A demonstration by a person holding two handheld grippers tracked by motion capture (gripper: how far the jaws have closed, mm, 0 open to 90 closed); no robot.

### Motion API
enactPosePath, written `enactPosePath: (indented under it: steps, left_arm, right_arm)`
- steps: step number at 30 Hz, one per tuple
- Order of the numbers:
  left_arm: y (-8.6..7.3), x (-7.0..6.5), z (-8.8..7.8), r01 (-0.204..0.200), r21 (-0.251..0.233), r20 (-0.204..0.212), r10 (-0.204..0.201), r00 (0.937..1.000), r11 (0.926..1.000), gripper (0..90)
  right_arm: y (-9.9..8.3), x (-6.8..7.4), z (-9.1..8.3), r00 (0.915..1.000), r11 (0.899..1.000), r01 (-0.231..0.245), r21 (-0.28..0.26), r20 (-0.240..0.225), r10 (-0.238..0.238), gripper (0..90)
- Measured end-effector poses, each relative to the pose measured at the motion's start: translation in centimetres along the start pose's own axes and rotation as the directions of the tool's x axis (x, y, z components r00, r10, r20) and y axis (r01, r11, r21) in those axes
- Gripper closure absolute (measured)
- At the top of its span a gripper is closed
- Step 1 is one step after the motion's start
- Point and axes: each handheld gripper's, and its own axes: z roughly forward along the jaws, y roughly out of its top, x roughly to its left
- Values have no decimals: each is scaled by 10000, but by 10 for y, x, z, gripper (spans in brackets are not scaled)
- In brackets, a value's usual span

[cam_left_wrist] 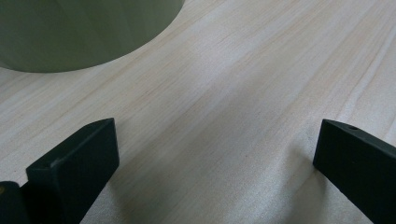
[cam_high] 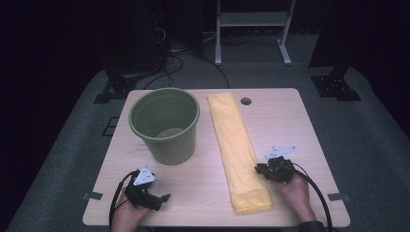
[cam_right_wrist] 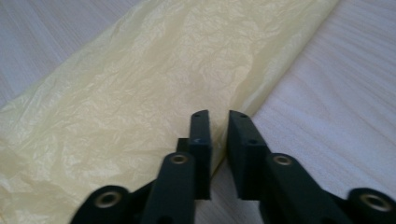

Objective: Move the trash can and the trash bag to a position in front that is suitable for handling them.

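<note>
A long, flat-folded yellow plastic bag (cam_high: 235,145) lies lengthwise on the wooden table (cam_high: 203,179), right of an empty green bin (cam_high: 165,125). My right gripper (cam_high: 257,168) rests at the bag's right edge, near its front end. In the right gripper view its jaws (cam_right_wrist: 219,114) stand almost together, with a narrow slit over the edge of the crinkled bag (cam_right_wrist: 140,93) and nothing visibly pinched. My left gripper (cam_high: 164,197) sits at the front left, in front of the bin. It is open (cam_left_wrist: 218,123) above bare wood, with the bin's wall (cam_left_wrist: 70,28) beyond.
A round cable hole (cam_high: 245,101) is in the table's back edge beside the bag's far end. Bare tabletop lies between the bin and the front edge, and right of the bag. Dark floor, stands and cables lie behind the table.
</note>
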Motion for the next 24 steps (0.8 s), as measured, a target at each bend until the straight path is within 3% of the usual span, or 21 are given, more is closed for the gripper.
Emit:
enactPosePath:
  steps: [1, 3, 7, 16, 24]
  left_arm:
    - [0, 0, 0, 0, 0, 0, 0, 10000, 10000, 0]
    - [0, 0, 0, 0, 0, 1, 0, 10000, 10000, 0]
    - [0, 0, 0, 0, -1, 0, 0, 10000, 10000, 0]
    - [0, 0, 0, -1, 1, 1, 1, 10000, 10000, 0]
    - [0, 0, 0, 1, -1, 1, -1, 10000, 10000, 0]
  right_arm:
    - [0, 0, 0, 10000, 10000, 0, 0, 0, 0, 815]
    - [0, 0, 0, 10000, 10000, 19, 2, -98, -19, 898]
    - [0, 1, 0, 9999, 9999, 141, 13, 34, -141, 900]
    - [-3, -7, -12, 9990, 9999, -110, -9, 429, 111, 900]
    - [-15, -18, -33, 9952, 9988, -468, -113, 856, 476, 900]
